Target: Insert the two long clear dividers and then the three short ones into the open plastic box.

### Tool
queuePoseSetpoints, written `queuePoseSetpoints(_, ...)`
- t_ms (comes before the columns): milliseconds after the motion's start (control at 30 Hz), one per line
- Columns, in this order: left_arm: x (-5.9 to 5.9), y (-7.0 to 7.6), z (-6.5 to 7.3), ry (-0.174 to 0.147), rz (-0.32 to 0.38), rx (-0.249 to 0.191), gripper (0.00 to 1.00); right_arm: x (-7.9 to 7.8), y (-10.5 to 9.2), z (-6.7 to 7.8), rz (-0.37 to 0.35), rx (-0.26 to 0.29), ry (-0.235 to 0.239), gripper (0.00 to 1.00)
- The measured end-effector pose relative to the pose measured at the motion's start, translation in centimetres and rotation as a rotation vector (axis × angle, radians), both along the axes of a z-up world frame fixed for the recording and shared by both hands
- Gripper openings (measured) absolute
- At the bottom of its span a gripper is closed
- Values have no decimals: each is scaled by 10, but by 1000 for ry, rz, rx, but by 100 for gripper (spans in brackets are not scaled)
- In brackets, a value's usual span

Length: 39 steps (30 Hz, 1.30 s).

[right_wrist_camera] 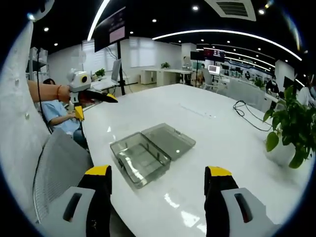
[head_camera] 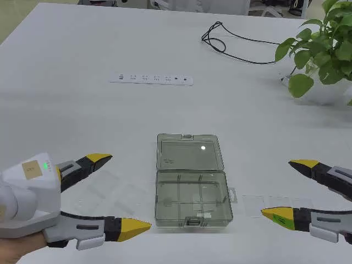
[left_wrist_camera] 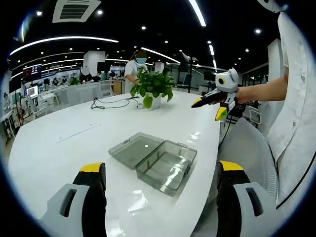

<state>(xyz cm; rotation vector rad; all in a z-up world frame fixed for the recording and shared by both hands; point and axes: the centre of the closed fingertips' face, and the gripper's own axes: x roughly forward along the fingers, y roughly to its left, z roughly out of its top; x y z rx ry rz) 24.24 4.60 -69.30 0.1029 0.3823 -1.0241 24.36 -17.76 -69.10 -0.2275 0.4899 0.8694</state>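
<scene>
Smoke-grey translucent plastic forms the open box (head_camera: 170,217), which lies at the centre of the white table (head_camera: 82,55) with its lid (head_camera: 190,153) folded flat away from the person. Faint lines cross the base; whether these are moulded slots or seated parts cannot be determined. Clear dividers (head_camera: 263,206) lie flat on the table just right of the box, and fainter clear outlines (head_camera: 113,190) lie to its left. The left gripper (head_camera: 125,191) hovers left of the box and the right gripper (head_camera: 281,188) right of it; both sets of jaws stand wide apart and hold nothing. Hazards: the dividers are nearly invisible against the table, so a jaw may close beside a piece or on two at once. Flat, thin pieces are likely to slide rather than lift. The box appears light and unsecured; pressing a divider off-square could push or tip it. Fitting short dividers before long ones would probably block the long slots.
</scene>
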Motion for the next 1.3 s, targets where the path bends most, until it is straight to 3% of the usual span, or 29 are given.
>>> queuePoseSetpoints(1300,2,-3,-5,17,-8,4,94,3,1,-6,7,3,14,80)
